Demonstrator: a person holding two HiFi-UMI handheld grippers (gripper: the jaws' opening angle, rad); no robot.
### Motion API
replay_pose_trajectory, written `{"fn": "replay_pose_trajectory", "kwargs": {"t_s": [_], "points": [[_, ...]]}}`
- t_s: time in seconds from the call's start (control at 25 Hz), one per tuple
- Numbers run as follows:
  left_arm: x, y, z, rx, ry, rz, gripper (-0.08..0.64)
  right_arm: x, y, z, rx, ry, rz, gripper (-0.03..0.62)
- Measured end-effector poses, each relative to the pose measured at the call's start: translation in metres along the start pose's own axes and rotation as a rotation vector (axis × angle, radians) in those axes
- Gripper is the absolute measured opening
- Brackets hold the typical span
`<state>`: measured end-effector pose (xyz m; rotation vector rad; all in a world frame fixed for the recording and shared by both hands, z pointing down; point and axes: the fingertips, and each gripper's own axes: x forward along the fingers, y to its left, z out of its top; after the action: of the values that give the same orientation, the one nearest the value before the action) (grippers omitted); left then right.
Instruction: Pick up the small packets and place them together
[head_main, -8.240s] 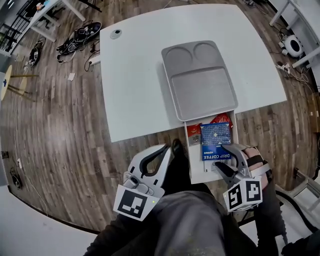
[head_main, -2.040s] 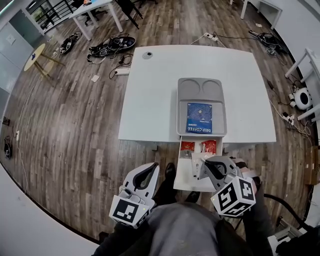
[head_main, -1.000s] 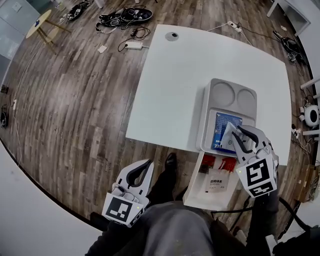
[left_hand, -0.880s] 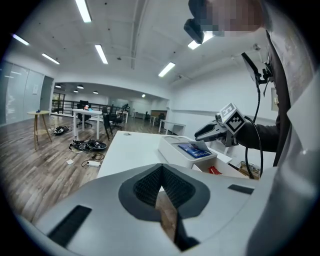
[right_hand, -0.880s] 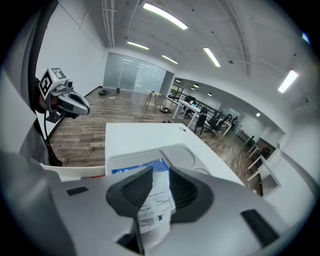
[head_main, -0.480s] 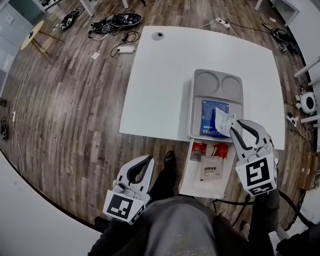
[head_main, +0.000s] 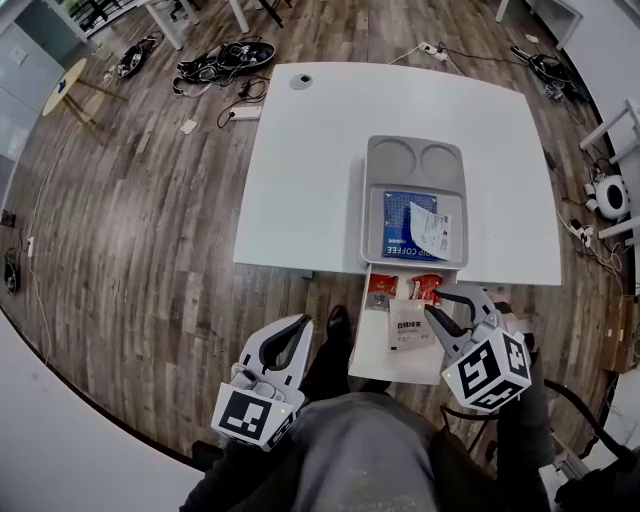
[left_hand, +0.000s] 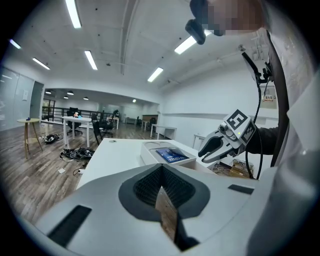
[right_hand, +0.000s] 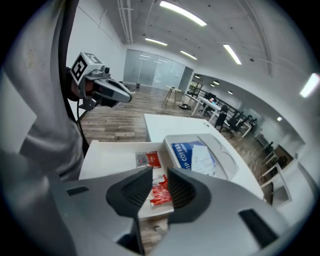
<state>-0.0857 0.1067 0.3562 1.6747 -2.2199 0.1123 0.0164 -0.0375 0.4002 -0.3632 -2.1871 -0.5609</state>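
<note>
A grey tray (head_main: 372, 205) with two round recesses at its far end sits on the white counter (head_main: 300, 170). Inside the tray lies a blue drip coffee packet (head_main: 397, 218), and a white packet (head_main: 432, 232) rests tilted across that packet's right part, touching it.

Just beyond the tray's near edge, below the counter's rim, an open drawer (head_main: 375, 355) holds three more packets. A red-and-grey packet (head_main: 380, 291) and a red packet (head_main: 425, 288) lie nearest the tray. A white printed packet (head_main: 408, 323) lies just beside them, farther from the tray.

The right hand-held gripper (head_main: 435, 303) hovers over the drawer on the tray's near side, pointing steeply down. Its jaws have just been opening and now stand a narrow gap apart with nothing between them; the red packet shows through the gap, lying in the drawer below.

The left hand-held gripper (head_main: 303, 325) is well apart from the tray, off the counter above the wooden floor (head_main: 130, 230). Its jaws are together and empty.
</note>
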Motion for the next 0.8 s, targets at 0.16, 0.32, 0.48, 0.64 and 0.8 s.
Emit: {"fn": "replay_pose_trajectory", "kwargs": {"t_s": [0.16,0.32,0.48,0.64,0.8], "points": [[-0.002,0.006,-0.003,-0.008,0.004,0.011,-0.003,0.019,0.023,0.007,-0.065,0.026,0.082,0.091],[-0.004,0.016,-0.007,-0.026,0.016,0.031,-0.003,0.04,0.035,0.004,-0.151,0.107,0.149,0.091],[-0.002,0.032,-0.015,-0.053,0.032,0.047,-0.003,0.059,0.039,-0.003,-0.185,0.194,0.207,0.091],[0.003,0.045,-0.02,-0.074,0.039,0.056,-0.003,0.073,0.042,-0.018,-0.195,0.3,0.266,0.091],[0.008,0.051,-0.024,-0.086,0.043,0.06,-0.003,0.081,0.042,-0.03,-0.198,0.377,0.301,0.091]]}}
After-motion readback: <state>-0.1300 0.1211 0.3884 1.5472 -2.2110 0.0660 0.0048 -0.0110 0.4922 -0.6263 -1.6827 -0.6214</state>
